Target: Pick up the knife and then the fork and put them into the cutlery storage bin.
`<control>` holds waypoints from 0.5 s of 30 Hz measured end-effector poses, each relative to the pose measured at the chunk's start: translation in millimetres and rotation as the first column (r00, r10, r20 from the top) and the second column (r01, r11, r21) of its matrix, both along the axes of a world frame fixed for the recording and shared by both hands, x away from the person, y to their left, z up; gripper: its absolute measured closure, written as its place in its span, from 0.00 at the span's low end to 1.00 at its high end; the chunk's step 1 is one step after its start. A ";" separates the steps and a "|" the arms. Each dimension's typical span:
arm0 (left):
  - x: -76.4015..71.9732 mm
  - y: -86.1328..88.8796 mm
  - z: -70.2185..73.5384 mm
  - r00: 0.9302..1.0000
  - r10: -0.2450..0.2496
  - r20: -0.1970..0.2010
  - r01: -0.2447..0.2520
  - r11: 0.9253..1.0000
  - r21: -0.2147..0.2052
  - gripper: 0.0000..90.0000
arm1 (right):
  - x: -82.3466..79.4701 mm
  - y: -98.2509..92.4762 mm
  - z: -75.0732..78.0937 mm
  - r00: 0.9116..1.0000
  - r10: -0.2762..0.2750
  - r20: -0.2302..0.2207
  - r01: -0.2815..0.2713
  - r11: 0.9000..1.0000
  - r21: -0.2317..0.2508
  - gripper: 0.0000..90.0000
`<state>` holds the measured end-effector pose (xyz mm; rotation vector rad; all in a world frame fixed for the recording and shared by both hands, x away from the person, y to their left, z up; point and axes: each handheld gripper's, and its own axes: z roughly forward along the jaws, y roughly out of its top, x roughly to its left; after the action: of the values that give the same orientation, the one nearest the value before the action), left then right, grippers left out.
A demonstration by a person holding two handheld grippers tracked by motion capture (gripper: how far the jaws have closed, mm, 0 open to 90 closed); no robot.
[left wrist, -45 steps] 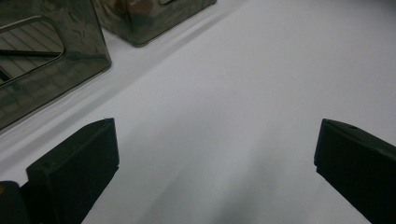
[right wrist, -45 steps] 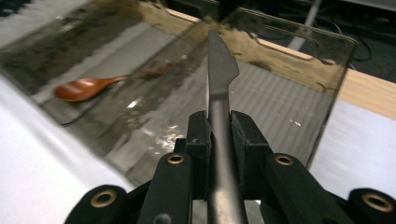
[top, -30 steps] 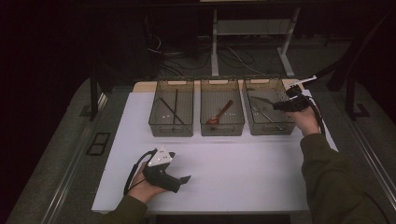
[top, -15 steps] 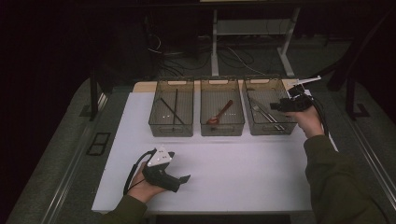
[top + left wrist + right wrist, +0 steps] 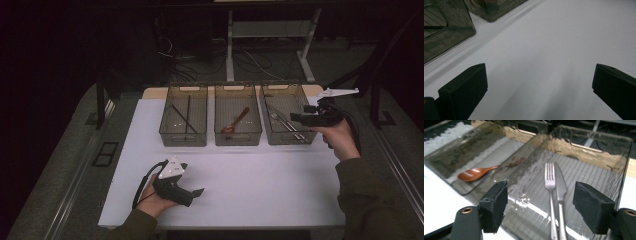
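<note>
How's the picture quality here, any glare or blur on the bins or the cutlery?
High view: dim room, dark edges, white table lit. Right gripper view: bright glare streaks on the right bin floor beside the fork and knife; wooden spoon looks warped through the clear walls. Left gripper view: soft shadows, near jaws blurred.

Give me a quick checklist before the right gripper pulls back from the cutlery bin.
1. Right gripper fingers just opened, nothing between them: ok.
2. Fork and knife flat, side by side in the right bin: ok.
3. Wooden spoon in the middle bin: ok.
4. Left gripper open over bare table: ok.
5. Whether the fork and knife touch: cannot tell.
</note>
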<state>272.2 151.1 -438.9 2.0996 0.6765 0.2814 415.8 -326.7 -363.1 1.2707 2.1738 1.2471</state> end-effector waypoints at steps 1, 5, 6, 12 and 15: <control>0.0 0.2 0.1 1.000 -0.001 0.001 0.001 1.000 0.001 0.00 | -4.6 0.5 0.6 1.000 0.006 0.011 -0.006 1.000 0.005 0.26; 0.4 1.0 0.1 1.000 0.003 -0.002 -0.003 1.000 -0.002 0.00 | -23.4 3.1 1.6 0.999 0.015 0.047 -0.016 1.000 0.019 0.21; 0.4 1.0 0.0 1.000 0.005 -0.002 -0.005 1.000 -0.004 0.00 | -28.1 3.4 1.3 0.998 0.023 0.055 -0.024 0.999 0.027 0.21; 0.6 2.1 0.4 1.000 0.007 -0.003 -0.007 1.000 -0.004 0.00 | -56.1 7.7 -6.5 0.996 0.036 0.081 -0.041 0.997 0.061 0.19; 0.9 2.3 0.3 1.000 0.009 -0.005 -0.009 1.000 -0.005 0.00 | -66.7 10.7 -11.6 0.996 0.056 0.073 -0.060 0.996 0.060 0.19</control>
<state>273.2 153.4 -438.6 2.0938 0.6895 0.2796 349.1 -316.0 -374.6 1.1752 2.1517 1.3710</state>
